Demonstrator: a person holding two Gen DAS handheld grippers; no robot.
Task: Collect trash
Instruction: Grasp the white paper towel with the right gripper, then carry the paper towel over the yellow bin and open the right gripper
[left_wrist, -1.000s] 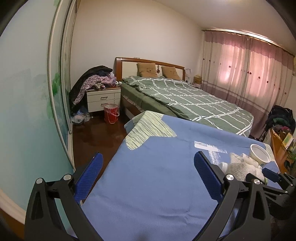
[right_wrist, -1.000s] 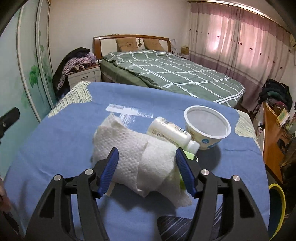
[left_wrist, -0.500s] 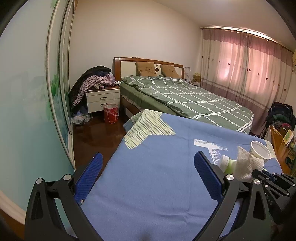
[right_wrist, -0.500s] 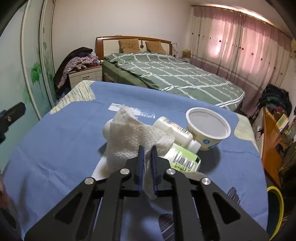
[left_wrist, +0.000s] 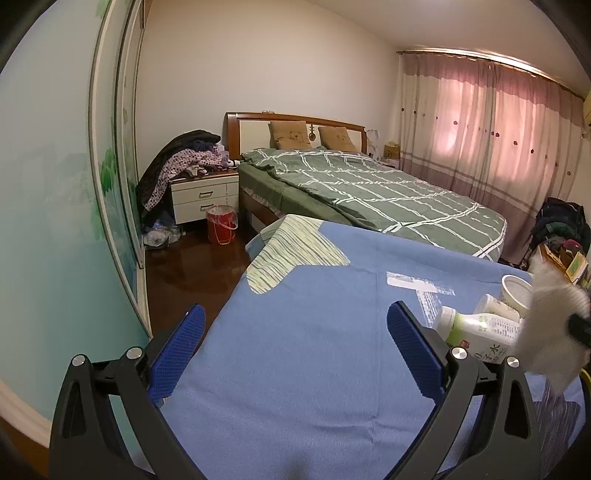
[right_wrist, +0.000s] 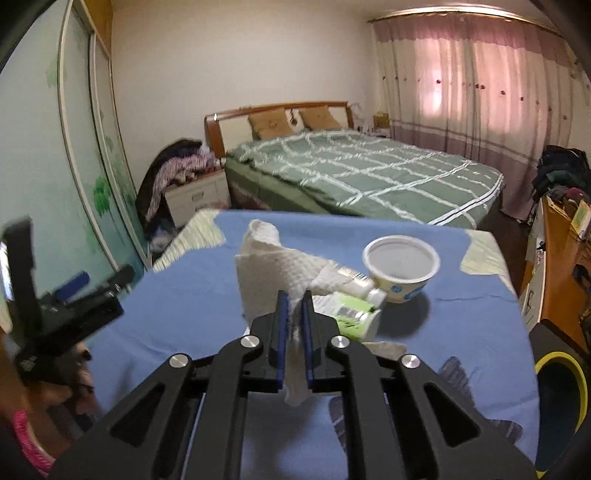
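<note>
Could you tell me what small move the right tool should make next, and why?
Probably carry the paper towel right toward the yellow-rimmed bin. The right tool is shut on the towel, already clear of the blue cloth; bottles and cup remain for later.

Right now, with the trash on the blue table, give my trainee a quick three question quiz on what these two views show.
1. True or false: the right gripper is shut on the paper towel.
2. Which stands upright on the blue table? A the green-label bottle; B the paper cup.
3. Fill in: the left gripper, fingers apart, holds ____.

Key: 1 true; 2 B; 3 nothing.
</note>
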